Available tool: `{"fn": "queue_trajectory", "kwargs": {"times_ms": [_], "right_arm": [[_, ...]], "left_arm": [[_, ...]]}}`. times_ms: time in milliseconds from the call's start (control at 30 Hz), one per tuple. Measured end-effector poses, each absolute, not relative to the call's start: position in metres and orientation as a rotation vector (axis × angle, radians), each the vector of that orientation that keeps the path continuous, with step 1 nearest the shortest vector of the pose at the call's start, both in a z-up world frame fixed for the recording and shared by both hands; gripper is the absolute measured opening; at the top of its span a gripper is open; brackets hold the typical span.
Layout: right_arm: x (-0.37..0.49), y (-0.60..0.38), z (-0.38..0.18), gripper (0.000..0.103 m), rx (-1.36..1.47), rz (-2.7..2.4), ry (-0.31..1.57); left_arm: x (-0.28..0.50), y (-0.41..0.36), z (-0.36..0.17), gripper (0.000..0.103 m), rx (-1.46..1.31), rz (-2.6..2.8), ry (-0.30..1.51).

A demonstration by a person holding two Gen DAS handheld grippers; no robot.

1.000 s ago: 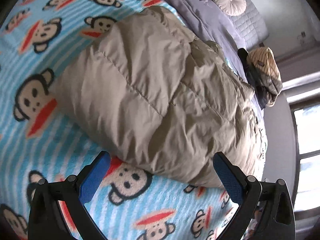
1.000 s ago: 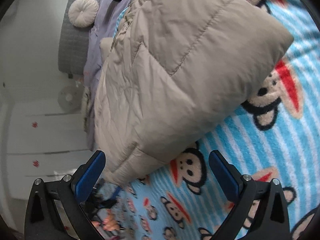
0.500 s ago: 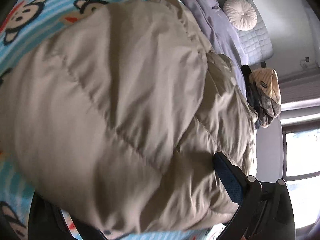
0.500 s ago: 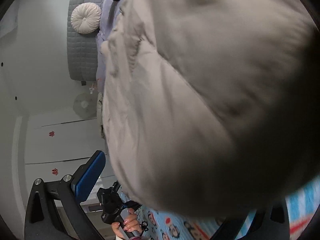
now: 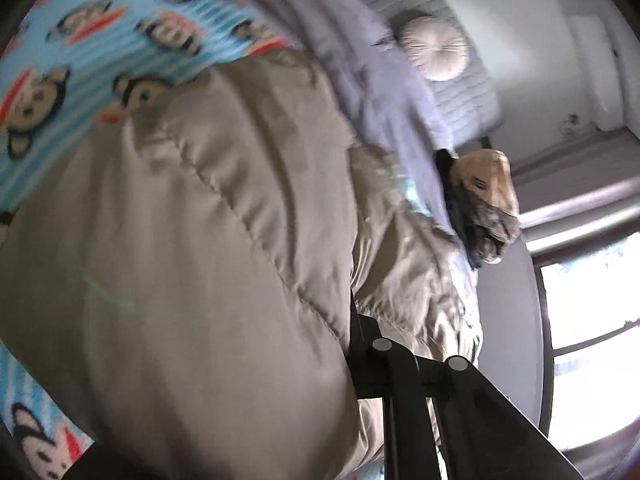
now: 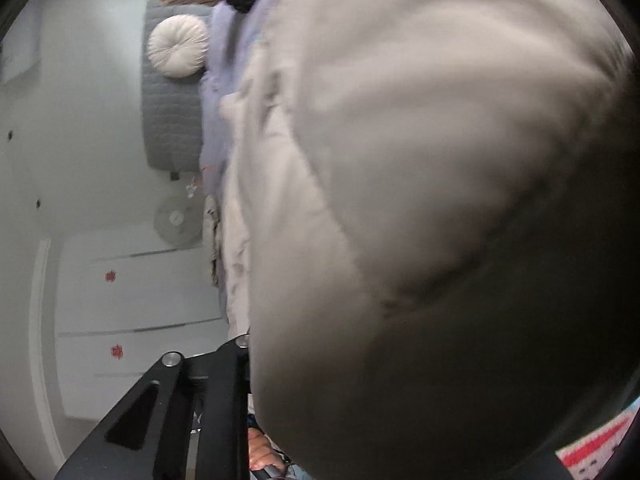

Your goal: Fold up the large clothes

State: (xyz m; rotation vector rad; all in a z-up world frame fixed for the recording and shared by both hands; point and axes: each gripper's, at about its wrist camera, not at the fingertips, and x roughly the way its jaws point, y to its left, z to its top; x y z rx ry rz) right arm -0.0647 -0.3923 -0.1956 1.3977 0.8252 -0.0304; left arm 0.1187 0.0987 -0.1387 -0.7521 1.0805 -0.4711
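Note:
A puffy beige quilted jacket (image 5: 200, 240) lies on a blue monkey-print blanket (image 5: 80, 40) and fills most of both views. My left gripper (image 5: 316, 332) is at the jacket's near edge. Its jaws are closing with the padded fabric pinched between them. Only the right finger (image 5: 360, 332) shows; the other is buried under the cloth. My right gripper (image 6: 288, 360) is closing on the jacket (image 6: 420, 200) the same way. Here just the left finger (image 6: 236, 360) is visible, and the fabric bulges over the rest.
A lavender duvet (image 5: 360, 80), a round cream cushion (image 5: 434, 48) and a grey quilted headboard (image 5: 468, 96) lie beyond the jacket. A heap of clothes (image 5: 484, 200) sits near a bright window (image 5: 592, 320). White cupboard doors (image 6: 140, 300) and a person's hand (image 6: 264, 452) appear in the right wrist view.
Both grippers pushed in onto the jacket's near edge and their jaws came together from wide open onto the fabric. The jacket now bulges up and covers most of both views.

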Motion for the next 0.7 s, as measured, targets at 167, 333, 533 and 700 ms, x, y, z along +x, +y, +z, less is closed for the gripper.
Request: {"fn": "queue_trajectory", "kwargs": {"times_ms": [167, 333, 533, 700], "right_arm": [[-0.094, -0.382, -0.168, 0.024, 1.352, 0.048, 0.825], [-0.148, -0.36, -0.157, 0.024, 1.339, 0.086, 0.885], [-0.234, -0.327, -0.169, 0.024, 1.39, 0.077, 0.971], [-0.277, -0.314, -0.193, 0.025, 1.383, -0.013, 1.056]], "left_arm": [[0.083, 0.108, -0.096, 0.018, -0.667, -0.549, 1.035], [0.014, 0.136, -0.083, 0.018, -0.606, -0.564, 1.091], [-0.073, 0.171, -0.109, 0.018, -0.599, -0.53, 1.248], [-0.111, 0.182, -0.15, 0.021, -0.558, -0.479, 1.366]]}}
